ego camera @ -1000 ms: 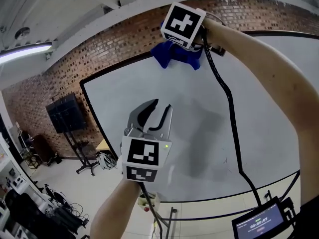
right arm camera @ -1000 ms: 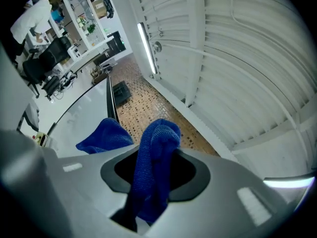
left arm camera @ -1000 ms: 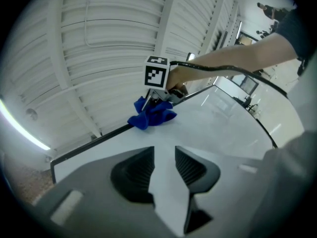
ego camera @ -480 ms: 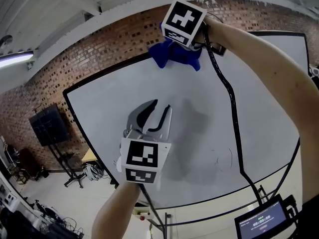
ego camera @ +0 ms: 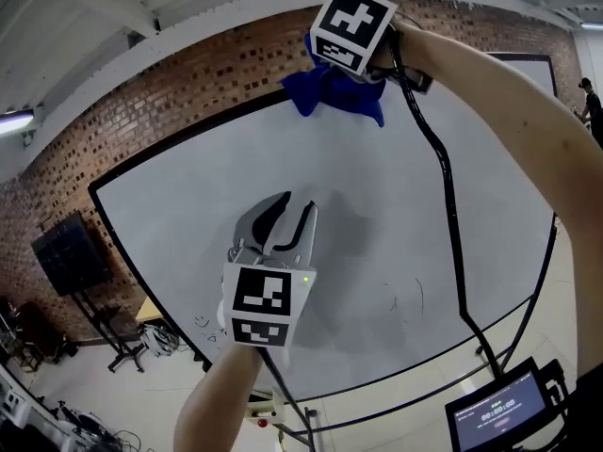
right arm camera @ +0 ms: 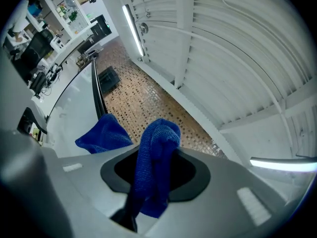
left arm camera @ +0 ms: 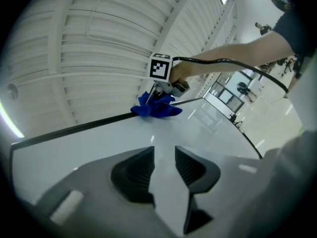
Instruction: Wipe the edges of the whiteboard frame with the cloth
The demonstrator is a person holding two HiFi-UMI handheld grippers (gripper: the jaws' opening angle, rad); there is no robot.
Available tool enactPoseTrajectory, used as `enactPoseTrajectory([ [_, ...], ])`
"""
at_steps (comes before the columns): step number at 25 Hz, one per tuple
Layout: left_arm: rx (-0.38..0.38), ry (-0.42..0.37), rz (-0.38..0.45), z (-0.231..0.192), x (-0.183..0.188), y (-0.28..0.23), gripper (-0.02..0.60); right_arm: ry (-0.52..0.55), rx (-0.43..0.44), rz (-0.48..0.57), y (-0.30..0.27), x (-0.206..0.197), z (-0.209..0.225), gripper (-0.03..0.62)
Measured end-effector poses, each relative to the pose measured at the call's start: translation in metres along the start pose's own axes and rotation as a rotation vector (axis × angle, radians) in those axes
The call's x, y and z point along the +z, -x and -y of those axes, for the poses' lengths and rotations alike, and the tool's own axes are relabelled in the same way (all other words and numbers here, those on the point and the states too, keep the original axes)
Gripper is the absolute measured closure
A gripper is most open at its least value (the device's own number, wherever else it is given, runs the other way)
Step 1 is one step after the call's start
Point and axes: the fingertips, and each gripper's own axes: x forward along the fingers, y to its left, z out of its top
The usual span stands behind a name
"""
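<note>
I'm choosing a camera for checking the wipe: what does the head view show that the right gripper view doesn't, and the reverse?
Only the head view: the left tongs, open and empty in front of the whiteboard, and a small screen at lower right. Only the right gripper view: the right tongs seen close, jaws closed on a fold of the blue cloth. Both: the cloth at the board's black frame, with the brick wall behind.

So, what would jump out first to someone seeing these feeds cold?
The blue cloth, clamped in the right tongs high at the black top frame of the whiteboard, stands out against the brick wall. Next come the left tongs, open and empty, held lower in front of the board.
</note>
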Motion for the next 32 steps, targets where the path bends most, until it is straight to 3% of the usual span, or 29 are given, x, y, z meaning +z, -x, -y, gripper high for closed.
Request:
enactPoseTrajectory([
  [14, 0.016, -0.04, 0.015, -0.001, 0.017, 0.007, 0.454, -0.057, 0.059, 0.022, 0.007, -0.003, 0.003, 0.461],
  [20, 0.029, -0.073, -0.001, 0.024, 0.028, -0.008, 0.454, -0.056, 0.07, 0.068, 0.017, -0.022, 0.017, 0.461],
  [28, 0.034, -0.068, -0.015, 0.111, 0.046, -0.071, 0.454, -0.065, 0.118, 0.105, 0.04, -0.104, 0.065, 0.461],
  [32, 0.028, -0.059, -0.024, 0.107, 0.042, -0.076, 0.454, -0.091, 0.137, 0.116, 0.041, -0.103, 0.063, 0.461],
])
